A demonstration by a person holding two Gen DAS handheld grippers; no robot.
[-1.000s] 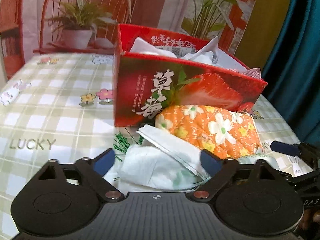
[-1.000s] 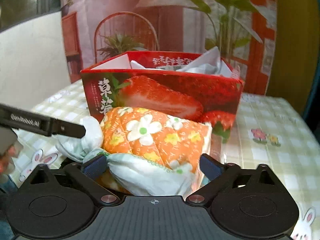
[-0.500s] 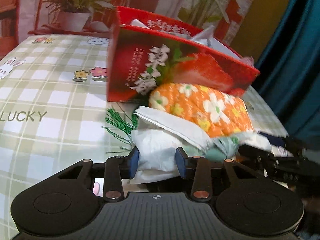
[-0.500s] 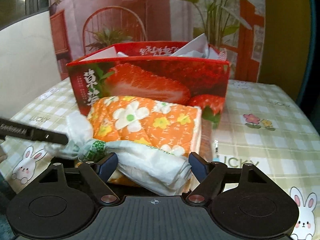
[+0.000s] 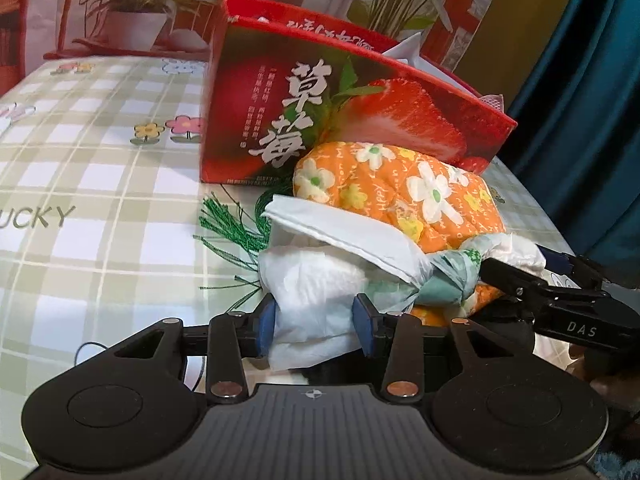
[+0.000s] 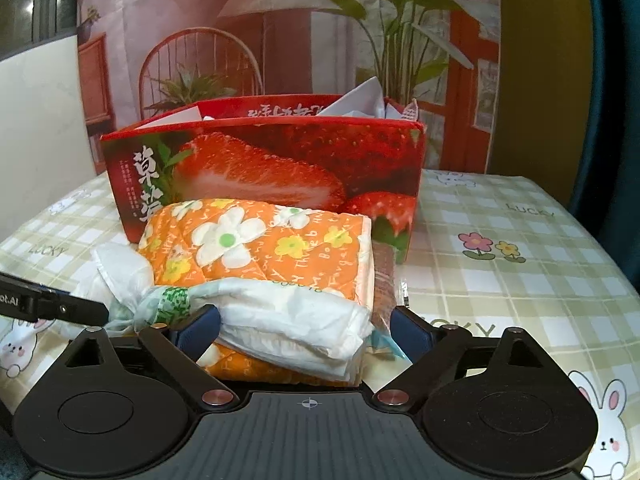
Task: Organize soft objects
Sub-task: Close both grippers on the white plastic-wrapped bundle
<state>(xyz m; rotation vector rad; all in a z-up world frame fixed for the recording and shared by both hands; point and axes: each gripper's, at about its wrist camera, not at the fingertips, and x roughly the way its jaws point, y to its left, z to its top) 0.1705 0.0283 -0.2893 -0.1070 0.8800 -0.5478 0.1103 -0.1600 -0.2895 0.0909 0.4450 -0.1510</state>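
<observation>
Bundle: Now that the left jaws have come in from wide apart a second ago, the white soft bundle (image 5: pixel 320 280) is caught at its blunt end; it lies on the table, draped over the near edge of the orange floral pad (image 5: pixel 400 196), just in front of the strawberry box (image 5: pixel 360 108).
Bundle's knot: a green band (image 6: pixel 172 300) cinches it near one end, with a puff of white past the tie.
Left gripper: the left gripper (image 5: pixel 316 318) has its blue pads pressed against both sides of the white material. The jaws are easing open a touch, yet the cloth between them looks squeezed, so I judge the pinch holds.
Right gripper: the right gripper (image 6: pixel 304 326) is spread wide and its jaws are opening further after a brief narrowing half a second ago. The other end of the bundle and the pad's corner sit between the fingers, but neither pad seems to press on them.
Change: only the left side has gone from straddling to gripping; the right has closed on nothing.
Meaning for the task: I take it the bundle is about to be lifted by its left end, probably toward the box, which already holds white paper-like things.
Risk: a limp bundle held at one end may sag and drag the pad along.
Surroundings: green tassel threads (image 5: pixel 236 228) lie beside the bundle on the checked tablecloth (image 5: pixel 100 200).
</observation>
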